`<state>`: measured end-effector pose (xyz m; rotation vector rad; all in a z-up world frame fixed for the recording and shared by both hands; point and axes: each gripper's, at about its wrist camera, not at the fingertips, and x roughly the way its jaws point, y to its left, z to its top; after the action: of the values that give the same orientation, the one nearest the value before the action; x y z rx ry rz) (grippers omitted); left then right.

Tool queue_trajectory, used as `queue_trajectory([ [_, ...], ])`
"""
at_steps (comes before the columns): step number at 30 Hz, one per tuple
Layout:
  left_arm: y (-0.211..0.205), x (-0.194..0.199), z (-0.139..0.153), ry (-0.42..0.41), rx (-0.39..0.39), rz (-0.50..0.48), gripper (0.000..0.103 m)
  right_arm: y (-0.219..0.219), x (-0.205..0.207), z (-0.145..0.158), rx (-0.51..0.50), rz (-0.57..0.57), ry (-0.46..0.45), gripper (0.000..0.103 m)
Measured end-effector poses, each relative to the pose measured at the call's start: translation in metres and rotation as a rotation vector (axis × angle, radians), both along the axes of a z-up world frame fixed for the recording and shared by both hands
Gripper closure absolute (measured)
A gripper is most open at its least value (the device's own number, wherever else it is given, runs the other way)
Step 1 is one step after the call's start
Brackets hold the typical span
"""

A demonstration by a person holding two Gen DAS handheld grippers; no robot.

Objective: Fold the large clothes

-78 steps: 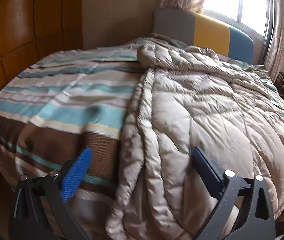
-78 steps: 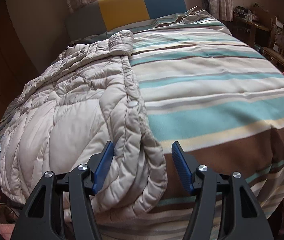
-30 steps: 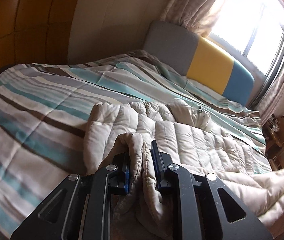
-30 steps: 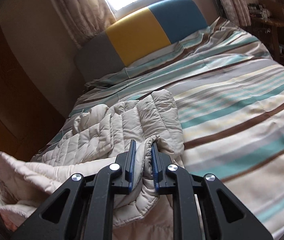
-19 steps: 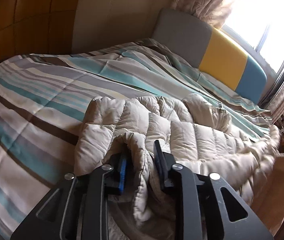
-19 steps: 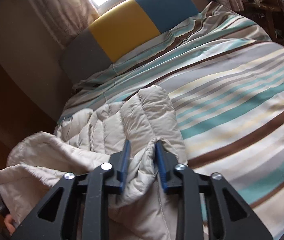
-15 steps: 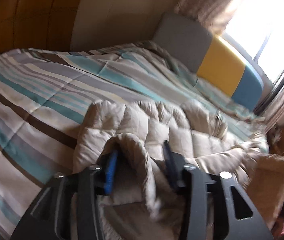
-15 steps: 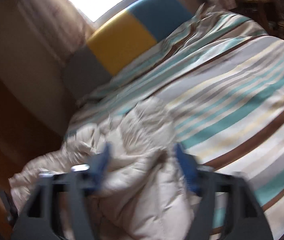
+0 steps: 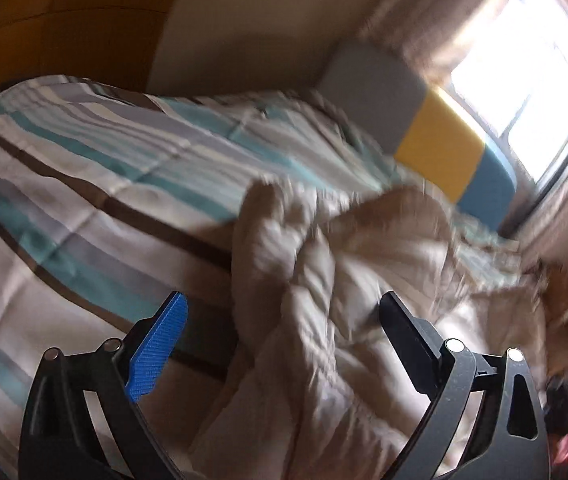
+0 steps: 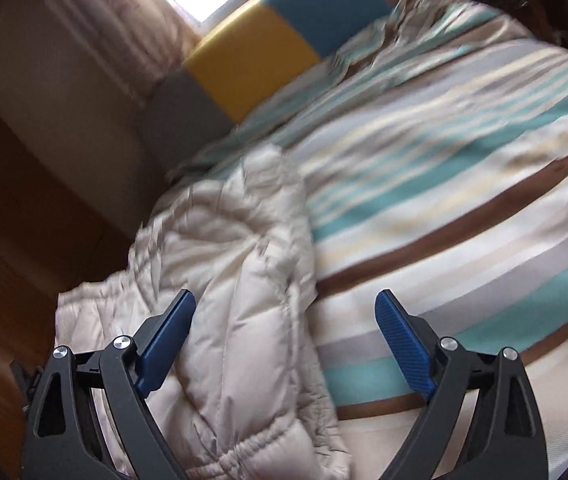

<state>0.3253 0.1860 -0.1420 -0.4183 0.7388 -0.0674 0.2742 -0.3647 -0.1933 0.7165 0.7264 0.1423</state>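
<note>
The quilted beige coat is lying bunched and partly folded on the bed, its puffy panels rumpled and doubled over; both views are blurred, so finer details of it cannot be made out. In the right wrist view the coat is showing paler, almost cream, with a stitched edge running down towards 6 o'clock.

The left tongs are standing spread wide, having just been opening, and a fold of the coat is sitting between the two fingers without either pad pressing on it. The right tongs are likewise spread wide after just opening; the coat's edge is lying between them, nearer the finger at 9 o'clock, while striped bedding is filling the side towards 3 o'clock.

Around the coat the bed's striped cover is spreading out in bands of teal, brown, cream and grey. At 12 o'clock from the coat a headboard in grey, yellow and blue is standing against the wall, with a bright window and curtains behind it. Wooden panelling is lining the wall at 10 o'clock in the left wrist view.
</note>
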Motion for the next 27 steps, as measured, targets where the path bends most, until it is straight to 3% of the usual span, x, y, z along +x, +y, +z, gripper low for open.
queue_trajectory([
  [4,-0.013,0.019,-0.015,0.084,0.136,-0.003,0.004,0.008,0.025,-0.008,0.03,0.023,0.076,0.019],
  [7,-0.019,0.033,-0.026,0.151,0.19,-0.021,0.005,0.023,0.037,-0.007,-0.037,0.052,0.104,0.038],
  [8,-0.021,0.035,-0.029,0.159,0.206,-0.037,0.01,0.031,0.039,-0.005,-0.08,0.062,0.113,0.047],
  [12,-0.036,0.03,-0.032,0.161,0.22,-0.125,0.047,0.044,0.032,0.0,-0.201,0.065,0.098,0.06],
  [15,-0.04,0.018,-0.03,0.155,0.249,-0.153,0.059,0.04,0.019,0.001,-0.182,0.069,0.089,0.072],
  [23,-0.039,-0.028,-0.027,0.151,0.232,-0.231,0.062,0.038,-0.027,0.006,-0.192,0.087,0.086,0.074],
  [27,-0.035,-0.072,-0.027,0.137,0.208,-0.252,0.062,0.035,-0.07,0.01,-0.211,0.1,0.083,0.074],
])
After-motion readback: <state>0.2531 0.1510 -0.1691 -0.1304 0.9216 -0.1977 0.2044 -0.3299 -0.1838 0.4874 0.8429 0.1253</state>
